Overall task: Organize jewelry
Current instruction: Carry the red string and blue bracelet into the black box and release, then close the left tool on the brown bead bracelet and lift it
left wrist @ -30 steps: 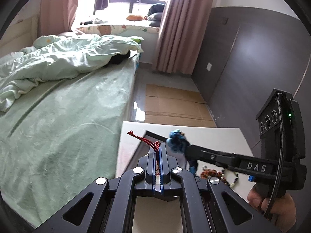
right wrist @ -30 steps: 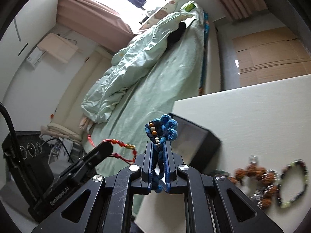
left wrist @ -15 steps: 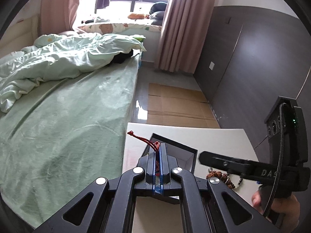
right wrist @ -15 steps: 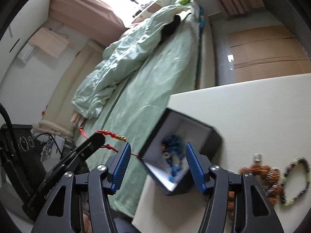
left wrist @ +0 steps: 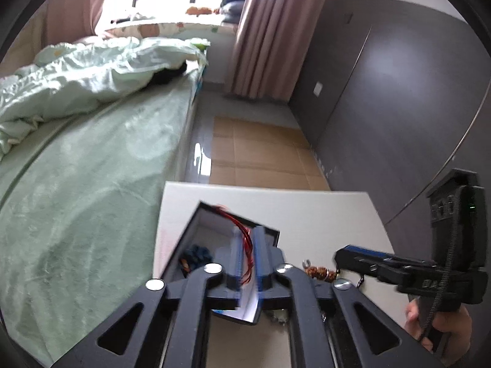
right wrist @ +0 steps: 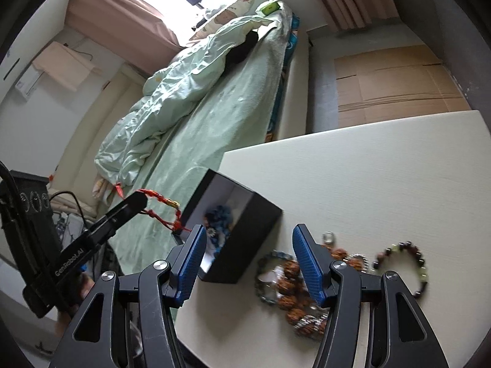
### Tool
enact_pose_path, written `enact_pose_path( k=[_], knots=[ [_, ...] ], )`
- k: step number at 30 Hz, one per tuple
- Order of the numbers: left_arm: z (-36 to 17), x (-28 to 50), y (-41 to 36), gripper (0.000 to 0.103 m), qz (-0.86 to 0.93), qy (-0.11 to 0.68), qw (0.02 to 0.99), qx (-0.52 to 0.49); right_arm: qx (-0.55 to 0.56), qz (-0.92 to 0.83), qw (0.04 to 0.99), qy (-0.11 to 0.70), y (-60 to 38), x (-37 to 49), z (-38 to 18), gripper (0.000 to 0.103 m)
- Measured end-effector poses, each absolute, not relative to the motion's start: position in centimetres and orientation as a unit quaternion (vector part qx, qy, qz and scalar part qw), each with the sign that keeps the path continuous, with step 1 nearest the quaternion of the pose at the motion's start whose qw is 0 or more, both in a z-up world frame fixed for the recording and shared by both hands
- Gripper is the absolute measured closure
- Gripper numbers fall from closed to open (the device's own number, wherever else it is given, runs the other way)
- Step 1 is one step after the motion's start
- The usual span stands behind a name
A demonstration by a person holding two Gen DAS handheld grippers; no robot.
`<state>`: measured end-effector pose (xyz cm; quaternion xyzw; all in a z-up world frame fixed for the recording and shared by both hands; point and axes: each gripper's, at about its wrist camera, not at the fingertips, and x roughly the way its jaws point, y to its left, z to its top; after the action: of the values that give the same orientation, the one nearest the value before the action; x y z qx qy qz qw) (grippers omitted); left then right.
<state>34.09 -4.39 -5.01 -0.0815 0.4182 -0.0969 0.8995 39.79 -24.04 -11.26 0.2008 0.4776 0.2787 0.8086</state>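
A black open box (right wrist: pixel 245 230) with a white inside stands at the left edge of the white table (right wrist: pixel 383 168); it shows in the left wrist view (left wrist: pixel 190 230) too. A blue beaded bracelet (right wrist: pixel 219 214) lies inside the box and also shows in the left wrist view (left wrist: pixel 196 254). My left gripper (left wrist: pixel 247 251) is over the box, its jaws slightly apart, with a red cord bracelet (left wrist: pixel 245 239) between them; the bracelet hangs from its tip in the right wrist view (right wrist: pixel 162 211). My right gripper (right wrist: pixel 245 257) is open and empty, above the box's right side.
Several loose bracelets lie on the table right of the box: brown bead ones (right wrist: pixel 291 291) and a dark and green bead one (right wrist: pixel 408 260). A bed with green bedding (right wrist: pixel 199 107) runs along the table's left. Cardboard sheets (right wrist: pixel 392 79) cover the floor beyond.
My right gripper opened and dropped the blue bracelet into the box, then drew back to the right. My left gripper moved forward over the box with the red cord and its jaws parted slightly.
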Motion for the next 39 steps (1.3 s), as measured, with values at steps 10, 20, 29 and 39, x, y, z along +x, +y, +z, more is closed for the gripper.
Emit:
enact_pose_path(
  k=[10,20,29,39],
  knots=[
    [-5.7,32.8,-5.4,0.027,-0.096,0.412,0.903,-0.075,0.207,0.255,0.818,0.473,-28.7,38.4,-10.8,0.044],
    [-6.5,31.2,-8.6,0.027,-0.114,0.415,0.901,-0.049,0.208,0.231,0.819,0.483,-31.6,37.5,-11.5,0.044],
    [-8.4,30.4,-11.4,0.052,-0.138,0.443,0.884,-0.061,0.193,0.219,0.822,0.489,-32.7,36.9,-12.0,0.044],
    [-11.5,31.4,-13.7,0.06,-0.133,0.494,0.857,-0.066,0.186,0.199,0.826,0.493,-34.2,36.7,-12.5,0.044]
  ],
)
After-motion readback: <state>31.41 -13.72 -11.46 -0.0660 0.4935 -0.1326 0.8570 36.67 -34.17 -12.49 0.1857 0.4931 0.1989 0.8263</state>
